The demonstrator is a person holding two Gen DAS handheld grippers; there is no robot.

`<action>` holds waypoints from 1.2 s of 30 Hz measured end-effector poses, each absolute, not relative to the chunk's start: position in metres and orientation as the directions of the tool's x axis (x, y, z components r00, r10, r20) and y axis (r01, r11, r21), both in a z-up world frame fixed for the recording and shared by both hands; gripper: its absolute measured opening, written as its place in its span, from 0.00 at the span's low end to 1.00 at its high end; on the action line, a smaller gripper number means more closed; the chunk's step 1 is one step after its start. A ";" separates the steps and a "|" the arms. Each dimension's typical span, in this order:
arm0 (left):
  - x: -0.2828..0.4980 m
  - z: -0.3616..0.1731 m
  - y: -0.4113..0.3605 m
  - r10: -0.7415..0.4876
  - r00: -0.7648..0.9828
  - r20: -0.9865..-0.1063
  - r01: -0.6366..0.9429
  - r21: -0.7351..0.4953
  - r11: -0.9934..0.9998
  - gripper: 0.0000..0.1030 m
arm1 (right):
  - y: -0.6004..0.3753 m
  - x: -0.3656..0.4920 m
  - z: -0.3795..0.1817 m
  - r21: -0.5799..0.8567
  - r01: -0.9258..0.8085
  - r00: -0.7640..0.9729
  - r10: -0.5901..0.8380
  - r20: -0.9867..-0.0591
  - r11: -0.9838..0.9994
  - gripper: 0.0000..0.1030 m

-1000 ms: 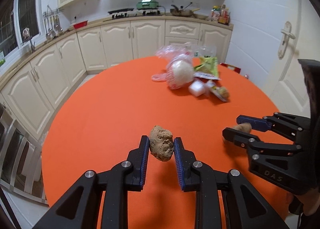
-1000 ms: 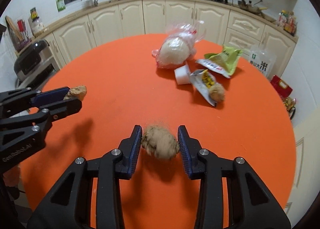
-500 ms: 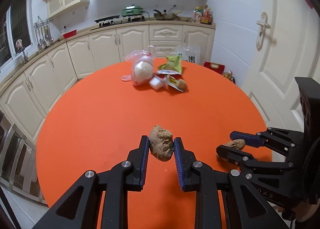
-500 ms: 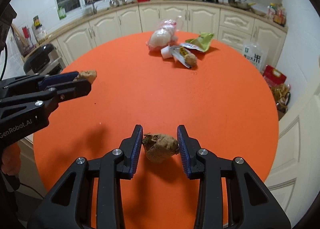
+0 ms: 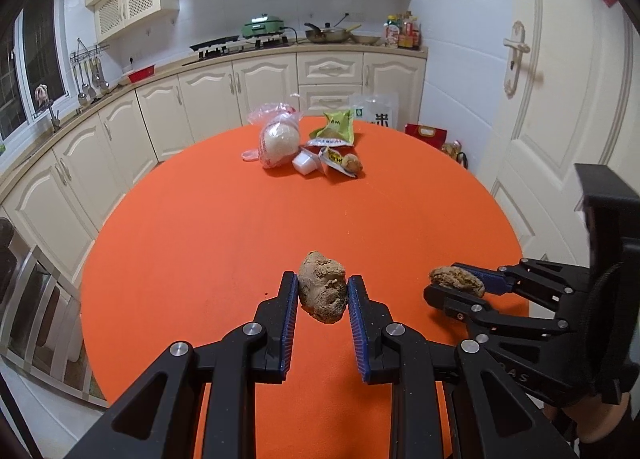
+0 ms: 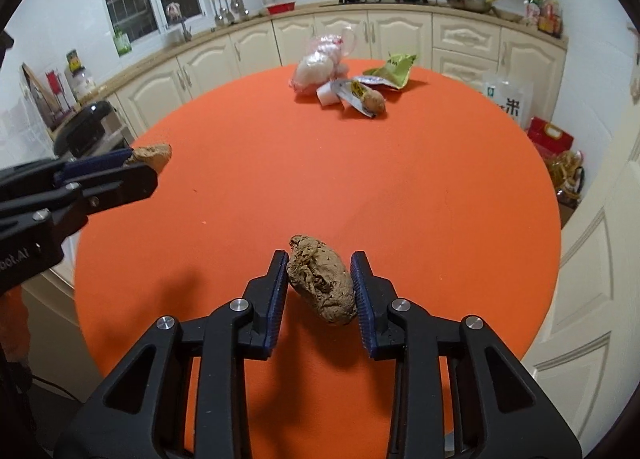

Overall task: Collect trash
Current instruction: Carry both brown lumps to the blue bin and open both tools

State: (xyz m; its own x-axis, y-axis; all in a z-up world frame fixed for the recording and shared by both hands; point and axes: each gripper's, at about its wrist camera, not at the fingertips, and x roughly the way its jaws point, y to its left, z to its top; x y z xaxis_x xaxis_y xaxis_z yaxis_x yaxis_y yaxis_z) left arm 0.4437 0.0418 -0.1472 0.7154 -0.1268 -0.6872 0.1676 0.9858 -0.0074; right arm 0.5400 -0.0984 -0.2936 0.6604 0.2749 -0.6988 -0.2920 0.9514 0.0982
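My left gripper is shut on a brown crumpled lump, held above the near part of the round orange table. My right gripper has a second, longer brown lump slanted between its pads, and its jaws are closing on it. Each gripper shows from the side in the other's view, the right gripper and the left gripper. At the table's far side lies a pile: a plastic bag with a white ball, a green wrapper, a white cup and a wrapper with another lump.
Cream kitchen cabinets curve behind the table. A white door stands at the right, with a rice bag and a red box on the floor near it. Metal chair backs stand at the left.
Both grippers have drawn back from the pile toward the table's near edge, each keeping its lump. The right lump has turned slantwise between the pads.
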 end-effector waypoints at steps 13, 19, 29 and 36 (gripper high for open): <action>0.403 -0.115 0.004 -0.128 0.820 -0.557 0.170 0.023 0.985 0.21 | -0.132 0.481 -0.202 0.134 -0.285 0.826 0.314 -0.467 0.949 0.29; 0.396 -0.114 -0.040 -0.168 0.832 -0.529 0.225 0.045 0.973 0.21 | -0.162 0.461 -0.185 0.120 -0.240 0.858 0.268 -0.437 0.963 0.29; 0.425 -0.142 -0.146 -0.286 0.754 -0.592 0.399 0.066 0.915 0.21 | -0.254 0.434 -0.206 0.112 -0.057 0.873 0.104 -0.477 0.992 0.29; 0.465 -0.177 -0.221 -0.327 0.672 -0.664 0.500 0.081 0.862 0.21 | -0.319 0.424 -0.243 0.142 0.063 0.843 0.023 -0.538 0.988 0.29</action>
State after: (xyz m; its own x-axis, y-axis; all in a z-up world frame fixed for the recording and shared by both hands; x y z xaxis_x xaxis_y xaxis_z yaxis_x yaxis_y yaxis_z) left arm 0.4648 -0.2215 -0.1766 0.6719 -0.3274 -0.6643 0.5000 0.8622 0.0808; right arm 0.4236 -0.3190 -0.2429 0.8426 0.0235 -0.5381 0.0634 0.9878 0.1425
